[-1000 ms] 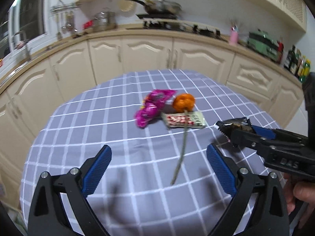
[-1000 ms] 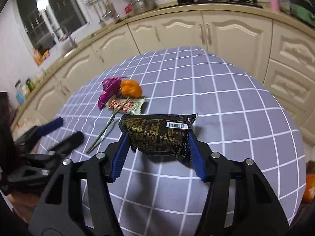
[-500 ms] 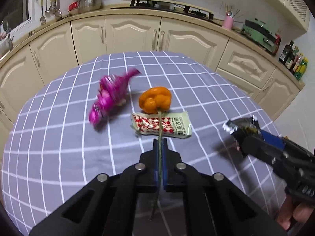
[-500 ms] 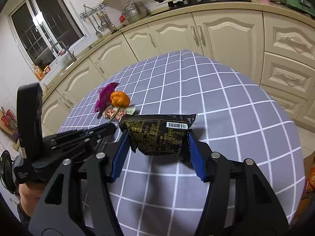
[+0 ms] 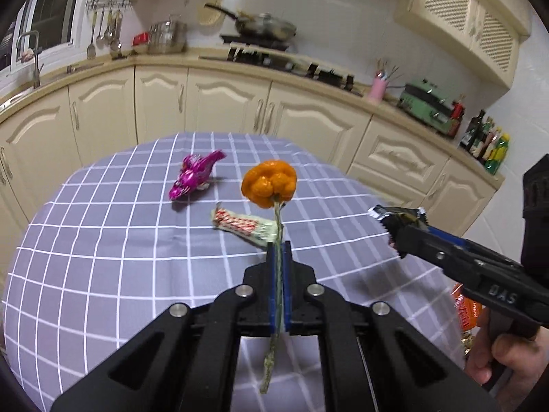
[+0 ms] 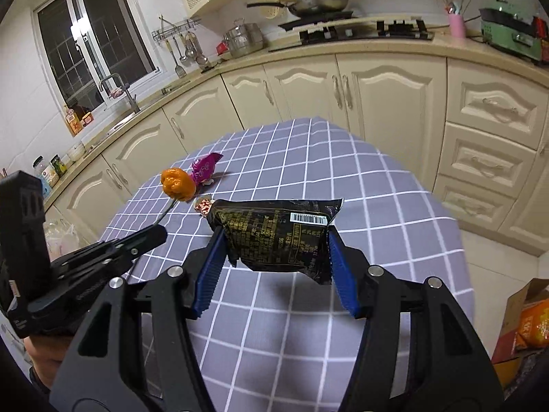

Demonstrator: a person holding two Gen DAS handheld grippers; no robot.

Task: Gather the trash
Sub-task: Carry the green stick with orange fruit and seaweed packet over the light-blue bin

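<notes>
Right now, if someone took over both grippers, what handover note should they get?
Left gripper: shut on the orange flower's stem, bloom lifted off the table.
Right gripper: shut on the black snack packet, held above the checked tablecloth.
On the table: pink wrapper, red-and-white wrapper.
Done: two items picked up. Left: drop both, then collect the two wrappers. An open cardboard box sits on the floor, possibly the bin.

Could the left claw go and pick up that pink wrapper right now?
Probably not yet. The left claw is shut on the stem of the orange flower, so it has no free grip. The pink wrapper lies uncovered on the table.
</notes>
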